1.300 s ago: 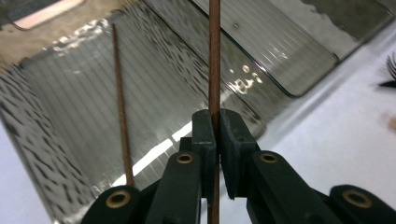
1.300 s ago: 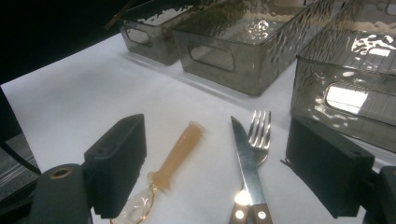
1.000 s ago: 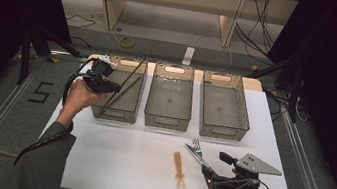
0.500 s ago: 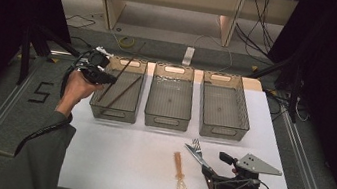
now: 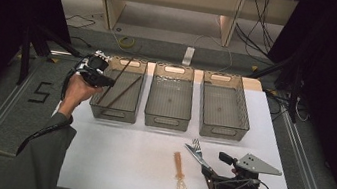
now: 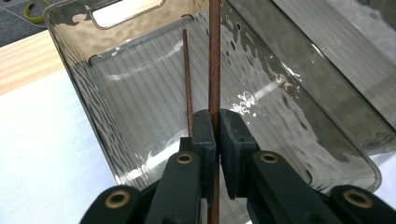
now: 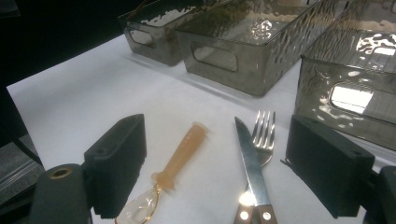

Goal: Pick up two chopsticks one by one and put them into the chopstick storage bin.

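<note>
The thin brown wooden chopstick (image 6: 214, 60) is pinched tight between the two black jaws of my left claw (image 6: 217, 135). It is long and straight. In the left gripper view it runs right up the middle, from my jaws toward the far end of the see-through grey plastic bin (image 6: 74, 70). From the high view it leans, with its far tip up by the back rim of the left bin (image 5: 98, 109) and its near end down low. A second thin brown stick (image 6: 187, 79) lies in the same bin, just beside it.

My left hand (image 5: 77, 92) is stretched out at the left side of that bin, with the claw pointing in over its rim.

My right claw (image 7: 215, 172) is wide open and holds nothing. It rests low on the white table (image 5: 116, 162), near the clear orange spoon (image 7: 175, 163), the metal knife (image 7: 247, 154) and the metal fork (image 7: 264, 135).
</note>
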